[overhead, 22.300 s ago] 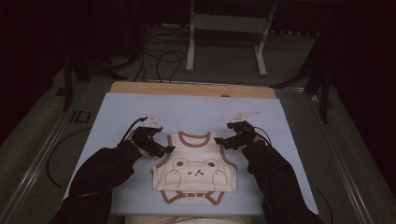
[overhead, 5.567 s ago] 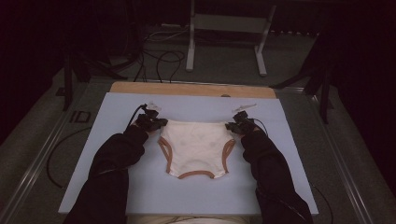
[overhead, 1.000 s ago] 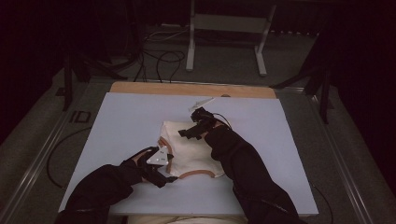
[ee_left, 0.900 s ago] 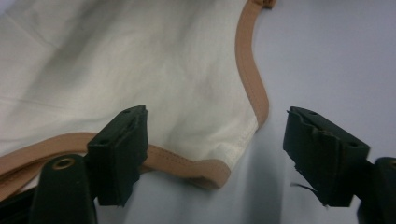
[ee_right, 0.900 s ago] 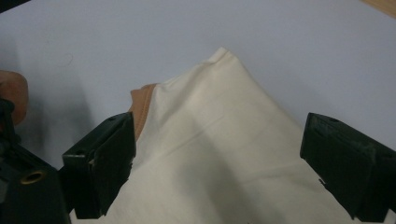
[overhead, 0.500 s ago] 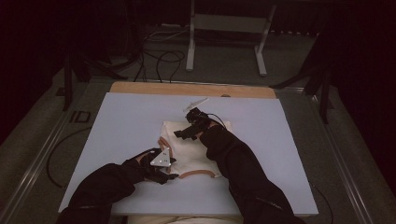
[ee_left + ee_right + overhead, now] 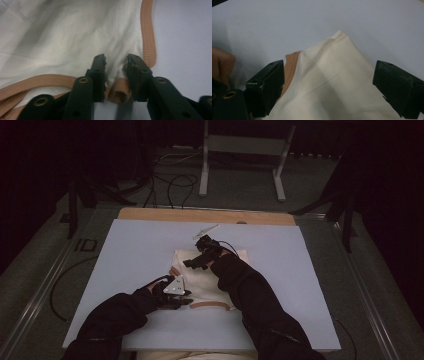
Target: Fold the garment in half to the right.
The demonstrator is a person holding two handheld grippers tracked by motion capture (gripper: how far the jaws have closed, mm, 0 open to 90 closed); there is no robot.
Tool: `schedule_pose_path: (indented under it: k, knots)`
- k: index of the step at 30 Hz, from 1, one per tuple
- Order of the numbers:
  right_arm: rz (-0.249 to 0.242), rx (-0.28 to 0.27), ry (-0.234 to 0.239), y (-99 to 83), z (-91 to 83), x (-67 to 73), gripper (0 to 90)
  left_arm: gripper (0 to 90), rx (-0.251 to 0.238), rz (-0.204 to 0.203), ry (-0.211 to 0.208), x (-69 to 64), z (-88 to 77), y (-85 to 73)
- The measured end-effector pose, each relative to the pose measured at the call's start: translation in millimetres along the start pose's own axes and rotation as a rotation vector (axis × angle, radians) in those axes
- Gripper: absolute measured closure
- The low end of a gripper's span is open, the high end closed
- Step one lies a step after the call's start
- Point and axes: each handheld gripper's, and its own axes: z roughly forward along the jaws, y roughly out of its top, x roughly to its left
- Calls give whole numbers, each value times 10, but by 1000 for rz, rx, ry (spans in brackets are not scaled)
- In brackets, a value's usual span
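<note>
Pinching the tan trim (image 7: 120, 91) of the cream garment (image 7: 210, 275), my left gripper (image 7: 172, 292) has its fingers (image 7: 98, 75) closed on a bunched fold at the near left hem, while my right gripper (image 7: 200, 256) hovers spread wide over the far left corner, grasping nothing. The garment lies flat mid-table, back up, on the pale blue table (image 7: 125, 250). It looks light, soft and limp, so I judge it will sag and crease unless held by the stitched trim, the firmest hold. Bare surface lies open all around; the near table edge sits just beside my left hand.
</note>
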Motion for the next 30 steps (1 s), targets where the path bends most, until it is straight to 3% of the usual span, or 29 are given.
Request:
schedule_pose_path:
  k: [2,6,17,22,26,30]
  knots:
    - [-7,3,2,26,25,7,103,813,-4,-5,0,-1,6,-2]
    - [-11,4,7,56,82,16,125,856,-20,-28,3,5,16,-16]
    - [-10,3,21,181,269,43,129,870,-41,-26,0,6,17,-45]
    - [-31,27,-9,268,373,46,132,871,-39,-17,2,2,17,-40]
    - [-8,35,-11,331,456,31,134,871,-44,-17,2,4,16,-48]
    - [-19,60,-18,372,539,31,162,871,-35,-1,6,4,11,-41]
